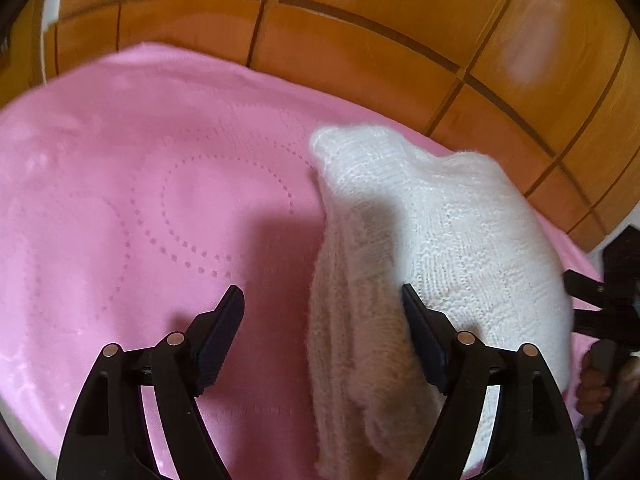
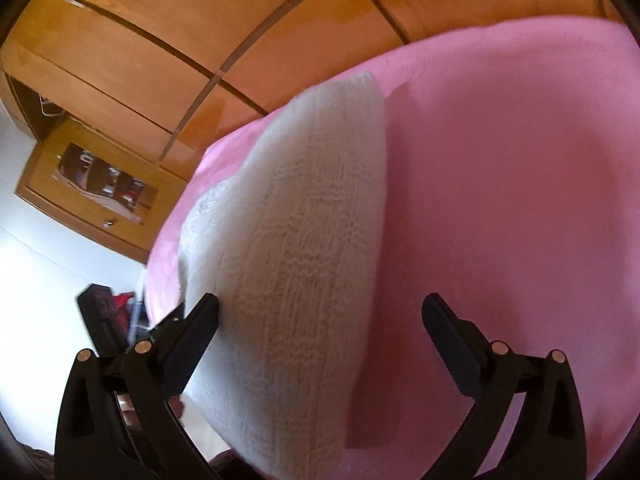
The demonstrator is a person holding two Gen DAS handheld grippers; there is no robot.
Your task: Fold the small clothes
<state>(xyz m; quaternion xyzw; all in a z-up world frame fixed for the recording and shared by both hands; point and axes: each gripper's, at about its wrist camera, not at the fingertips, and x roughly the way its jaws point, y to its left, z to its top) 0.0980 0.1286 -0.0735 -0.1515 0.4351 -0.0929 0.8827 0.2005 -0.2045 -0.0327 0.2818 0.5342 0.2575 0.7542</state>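
A small white knitted garment (image 1: pixel 440 248) lies on a pink cover (image 1: pixel 160 200), bunched and partly folded over itself. Its fuzzy knit shows a faint square pattern. In the left wrist view it lies at the right, running from near to far. In the right wrist view the garment (image 2: pixel 288 260) humps up left of centre.

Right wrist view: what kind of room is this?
Probably a bedroom. A pink blanket covers what looks like a bed, wooden wardrobe doors stand behind it, and a white knit lies on the blanket between both open grippers.
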